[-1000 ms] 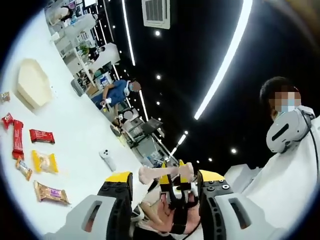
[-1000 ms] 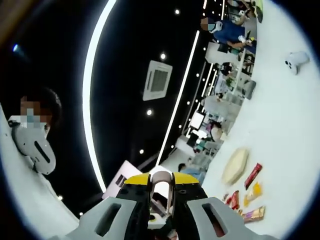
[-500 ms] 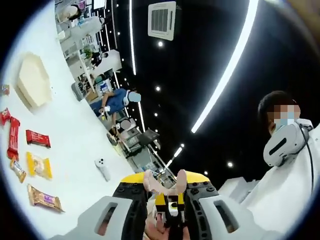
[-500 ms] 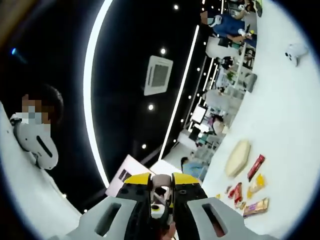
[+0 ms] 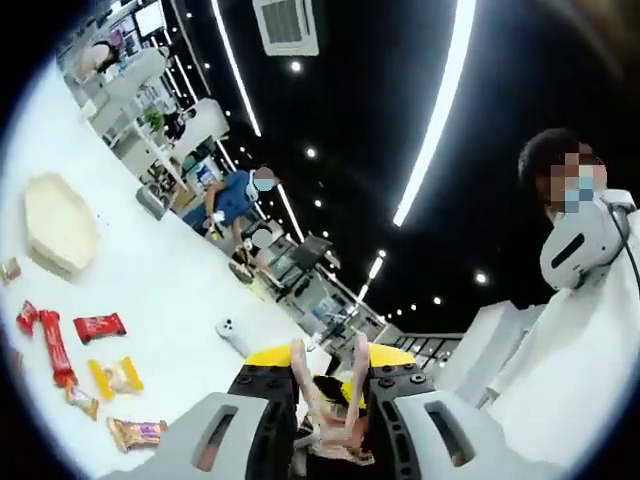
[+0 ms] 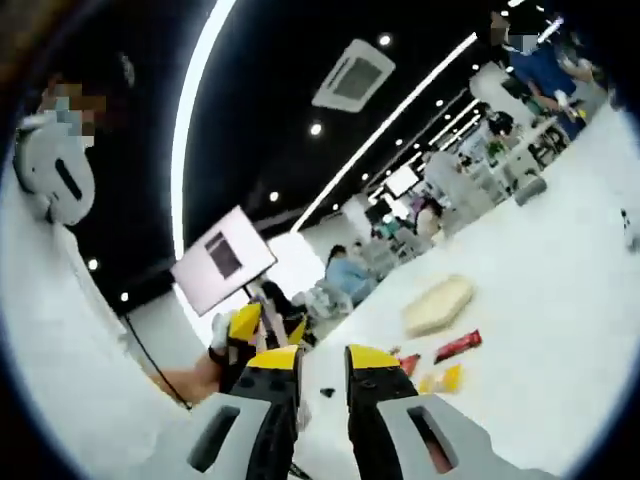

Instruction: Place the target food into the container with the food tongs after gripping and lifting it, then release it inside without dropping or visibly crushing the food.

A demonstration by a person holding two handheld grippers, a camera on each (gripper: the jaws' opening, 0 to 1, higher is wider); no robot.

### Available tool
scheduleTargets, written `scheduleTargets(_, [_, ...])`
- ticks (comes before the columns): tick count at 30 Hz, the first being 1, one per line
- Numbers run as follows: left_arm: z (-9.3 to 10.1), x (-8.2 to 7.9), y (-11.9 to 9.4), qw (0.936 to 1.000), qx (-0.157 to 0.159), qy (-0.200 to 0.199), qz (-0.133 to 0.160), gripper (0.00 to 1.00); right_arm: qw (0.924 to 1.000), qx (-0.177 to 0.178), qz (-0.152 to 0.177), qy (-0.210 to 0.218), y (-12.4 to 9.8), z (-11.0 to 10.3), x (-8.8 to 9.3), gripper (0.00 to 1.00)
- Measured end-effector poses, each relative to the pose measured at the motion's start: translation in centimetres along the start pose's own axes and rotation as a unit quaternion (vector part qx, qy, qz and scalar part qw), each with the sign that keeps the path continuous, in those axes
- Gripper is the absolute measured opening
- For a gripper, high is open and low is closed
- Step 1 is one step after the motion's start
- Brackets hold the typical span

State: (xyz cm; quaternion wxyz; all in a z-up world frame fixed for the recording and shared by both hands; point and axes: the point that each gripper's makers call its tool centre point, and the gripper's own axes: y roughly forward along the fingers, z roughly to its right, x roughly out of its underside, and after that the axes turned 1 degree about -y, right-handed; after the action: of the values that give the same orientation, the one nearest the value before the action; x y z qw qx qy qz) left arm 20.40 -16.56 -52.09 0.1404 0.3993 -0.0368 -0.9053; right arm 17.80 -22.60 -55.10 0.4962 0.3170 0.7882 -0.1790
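My left gripper (image 5: 328,385) is shut on pale pink food tongs (image 5: 352,372), whose two prongs rise between its jaws. To the left, on a white table (image 5: 170,285), lie wrapped snacks: two red packets (image 5: 98,325), a yellow one (image 5: 118,375) and a brown one (image 5: 138,432). A cream container (image 5: 55,225) sits beyond them. My right gripper (image 6: 322,372) holds nothing, its jaws a narrow gap apart. Its view has the left gripper (image 6: 262,325) in a hand at the left, the container (image 6: 437,305) and the snacks (image 6: 445,378).
A small white device (image 5: 232,335) lies on the table past the snacks. A person (image 5: 580,250) in white stands close at the right, and more people sit at desks in the background (image 5: 235,195). A screen (image 6: 222,258) hangs behind the left gripper.
The left gripper went from open to shut on the tongs. The right gripper, which held something between its jaws, has drawn back with nothing in them. Both views have swung toward the table.
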Motion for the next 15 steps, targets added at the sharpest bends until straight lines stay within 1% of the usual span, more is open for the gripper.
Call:
scheduleTargets(1, [0.0, 0.1, 0.0, 0.9999, -0.001, 0.011, -0.008, 0.21, 1.0000, -0.007, 0.000, -0.002, 0.1, -0.2, -0.1, 0.18])
scheduleTargets(2, [0.0, 0.4, 0.0, 0.9991, -0.002, 0.031, -0.029, 0.21, 0.9998, -0.021, 0.006, 0.002, 0.3, -0.8, -0.5, 0.20])
scheduleTargets(3, [0.0, 0.8, 0.0, 0.9980, -0.006, 0.041, -0.047, 0.20, 0.9993, -0.036, 0.007, 0.007, 0.7, -1.4, -0.7, 0.23])
scheduleTargets(4, [0.1, 0.9, 0.0, 0.9973, -0.002, 0.049, -0.055, 0.20, 0.9988, -0.048, 0.005, 0.008, 0.9, -1.9, -0.6, 0.24])
scheduleTargets(5, [0.4, 0.9, 0.1, 0.9969, 0.004, 0.055, -0.056, 0.20, 0.9980, -0.062, -0.002, 0.013, 1.3, -2.5, -0.3, 0.25])
scheduleTargets(6, [0.4, 0.9, 0.2, 0.9971, 0.004, 0.052, -0.055, 0.20, 0.9971, -0.074, -0.012, 0.013, 1.8, -3.0, 0.3, 0.26])
scheduleTargets(7, [0.4, 0.9, 0.3, 0.9967, 0.006, 0.054, -0.059, 0.19, 0.9953, -0.088, -0.037, 0.011, 2.6, -3.6, 1.7, 0.27])
scheduleTargets(8, [0.8, 0.9, 0.5, 0.9964, 0.015, 0.054, -0.063, 0.20, 0.9943, -0.093, -0.050, 0.012, 3.1, -3.8, 2.7, 0.27])
scheduleTargets(9, [0.8, 0.9, 0.5, 0.9964, 0.015, 0.054, -0.063, 0.20, 0.9939, -0.095, -0.055, 0.011, 3.3, -3.8, 3.0, 0.27])
scheduleTargets(10, [1.0, 0.8, 0.6, 0.9963, 0.018, 0.056, -0.063, 0.20, 0.9939, -0.094, -0.056, 0.016, 3.8, -3.8, 3.5, 0.27])
scheduleTargets(11, [1.1, 0.8, 0.6, 0.9960, 0.021, 0.059, -0.064, 0.20, 0.9938, -0.095, -0.054, 0.020, 4.0, -3.8, 3.5, 0.27])
scheduleTargets(12, [1.5, 0.8, 0.6, 0.9953, 0.029, 0.065, -0.065, 0.20, 0.9923, -0.106, -0.048, 0.041, 4.3, -4.3, 3.6, 0.27])
scheduleTargets(13, [2.0, 0.6, 0.8, 0.9950, 0.039, 0.065, -0.064, 0.21, 0.9913, -0.114, -0.045, 0.048, 4.5, -4.6, 3.5, 0.28])
scheduleTargets(15, [2.4, 0.5, 0.9, 0.9941, 0.047, 0.072, -0.066, 0.21, 0.9878, -0.134, -0.039, 0.070, 4.8, -5.5, 3.4, 0.33])
